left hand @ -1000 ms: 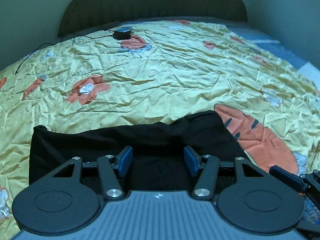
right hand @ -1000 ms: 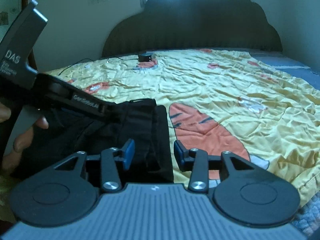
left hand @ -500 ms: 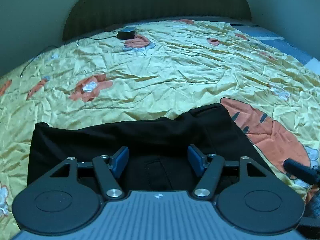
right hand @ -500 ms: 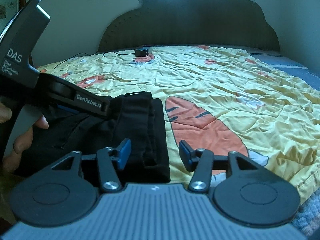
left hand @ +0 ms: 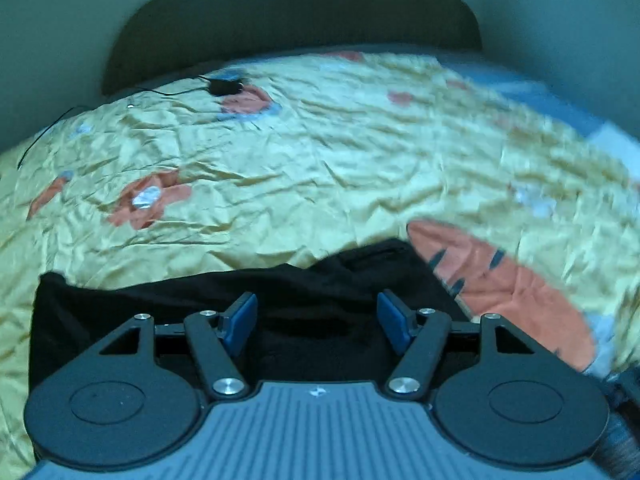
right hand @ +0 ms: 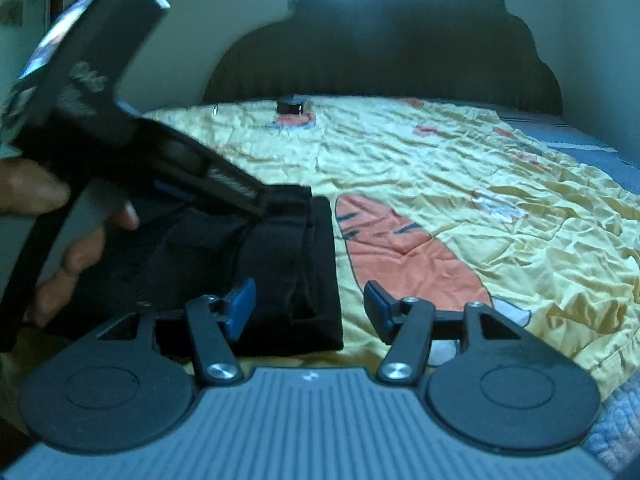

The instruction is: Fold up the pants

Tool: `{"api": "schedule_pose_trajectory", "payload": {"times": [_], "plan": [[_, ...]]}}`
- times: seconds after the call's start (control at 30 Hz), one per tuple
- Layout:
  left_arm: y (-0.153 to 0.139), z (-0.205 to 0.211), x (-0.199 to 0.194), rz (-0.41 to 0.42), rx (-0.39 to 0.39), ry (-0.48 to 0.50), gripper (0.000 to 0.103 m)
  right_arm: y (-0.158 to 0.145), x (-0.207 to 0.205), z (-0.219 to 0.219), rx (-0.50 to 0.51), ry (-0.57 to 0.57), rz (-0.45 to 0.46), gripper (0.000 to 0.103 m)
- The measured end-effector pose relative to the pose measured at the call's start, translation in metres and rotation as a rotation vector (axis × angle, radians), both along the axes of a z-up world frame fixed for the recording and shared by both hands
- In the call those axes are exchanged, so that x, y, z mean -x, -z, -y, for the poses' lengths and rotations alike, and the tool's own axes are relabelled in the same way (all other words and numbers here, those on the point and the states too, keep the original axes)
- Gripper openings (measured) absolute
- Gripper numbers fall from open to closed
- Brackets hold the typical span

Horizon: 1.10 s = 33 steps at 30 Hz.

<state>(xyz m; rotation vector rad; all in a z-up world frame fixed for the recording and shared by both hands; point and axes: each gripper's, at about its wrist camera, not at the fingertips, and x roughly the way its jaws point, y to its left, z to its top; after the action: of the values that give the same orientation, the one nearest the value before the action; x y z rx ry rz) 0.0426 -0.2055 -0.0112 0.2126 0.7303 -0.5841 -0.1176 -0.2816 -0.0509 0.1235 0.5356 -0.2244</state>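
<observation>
We are holding a two-finger claw in each hand over a bed, with the folded black pants (right hand: 280,264) as our landmark. Nearest us, the right gripper (right hand: 308,306) is hovering at the pants' right edge, its jaws standing apart after just widening, one blue pad over the cloth and the other over the yellow quilt (right hand: 460,200), pinching nothing. The left gripper (left hand: 316,316) is hovering above the middle of the pants, jaws likewise just widened and apart, nothing between them. Left of the pants, a person's hand (right hand: 60,220) is gripping that claw's handle. Just right of the pants an orange carrot print (right hand: 400,248) is lying on the quilt. Far beyond the pants, a small black charger (left hand: 225,86) is sitting before the dark headboard (right hand: 380,48).
</observation>
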Motion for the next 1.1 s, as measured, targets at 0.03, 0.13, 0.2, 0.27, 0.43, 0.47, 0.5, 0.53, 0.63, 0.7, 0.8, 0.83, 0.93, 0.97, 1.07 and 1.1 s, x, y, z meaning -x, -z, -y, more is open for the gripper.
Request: {"api": "schedule_pose_trajectory", "payload": {"times": [0.03, 0.13, 0.2, 0.27, 0.43, 0.47, 0.5, 0.53, 0.63, 0.7, 0.8, 0.83, 0.93, 0.97, 1.07, 1.1], "plan": [[-0.005, -0.009, 0.005, 0.014, 0.031, -0.001, 0.066, -0.003, 0.004, 0.007, -0.049, -0.006, 0.015, 0.057], [-0.016, -0.039, 0.025, 0.046, 0.088, -0.039, 0.065, -0.001, 0.010, 0.035, -0.253, -0.026, 0.050, 0.057], [-0.016, -0.063, 0.035, 0.021, 0.120, -0.068, 0.065, 0.009, 0.009, 0.056, -0.454, -0.041, 0.079, 0.057], [-0.013, -0.082, 0.040, -0.007, 0.129, -0.123, 0.065, 0.016, 0.005, 0.071, -0.588, -0.022, 0.095, 0.057], [-0.012, -0.112, 0.046, -0.020, 0.115, -0.182, 0.065, 0.000, 0.009, 0.072, -0.493, 0.018, 0.164, 0.053], [-0.016, -0.117, 0.048, -0.009, 0.124, -0.196, 0.065, -0.005, 0.003, 0.066, -0.468, 0.005, 0.146, 0.053], [-0.021, -0.121, 0.050, 0.010, 0.129, -0.202, 0.065, -0.010, -0.004, 0.053, -0.430, -0.032, 0.135, 0.047], [-0.027, -0.127, 0.054, 0.042, 0.129, -0.213, 0.065, -0.015, -0.010, 0.039, -0.389, -0.068, 0.123, 0.046], [-0.041, -0.135, 0.062, 0.133, 0.102, -0.219, 0.065, -0.028, -0.021, -0.012, -0.231, -0.168, 0.110, 0.046], [-0.042, -0.134, 0.062, 0.159, 0.076, -0.223, 0.065, -0.030, -0.016, -0.028, -0.166, -0.188, 0.130, 0.041], [-0.031, -0.131, 0.056, 0.130, 0.043, -0.214, 0.065, -0.028, -0.007, -0.024, -0.145, -0.131, 0.125, 0.043], [-0.025, -0.130, 0.053, 0.108, 0.038, -0.212, 0.065, -0.027, -0.005, -0.018, -0.162, -0.123, 0.119, 0.043], [-0.008, -0.130, 0.045, 0.050, -0.003, -0.224, 0.065, -0.026, -0.004, -0.017, -0.137, -0.110, 0.088, 0.043], [-0.004, -0.132, 0.044, 0.036, 0.000, -0.224, 0.065, -0.025, -0.005, -0.019, -0.121, -0.109, 0.076, 0.043], [0.007, -0.135, 0.038, 0.016, -0.005, -0.232, 0.065, -0.013, -0.011, -0.018, -0.110, -0.096, 0.015, 0.042], [0.010, -0.135, 0.038, 0.011, -0.007, -0.233, 0.065, -0.010, -0.013, -0.019, -0.092, -0.084, 0.006, 0.042]]}}
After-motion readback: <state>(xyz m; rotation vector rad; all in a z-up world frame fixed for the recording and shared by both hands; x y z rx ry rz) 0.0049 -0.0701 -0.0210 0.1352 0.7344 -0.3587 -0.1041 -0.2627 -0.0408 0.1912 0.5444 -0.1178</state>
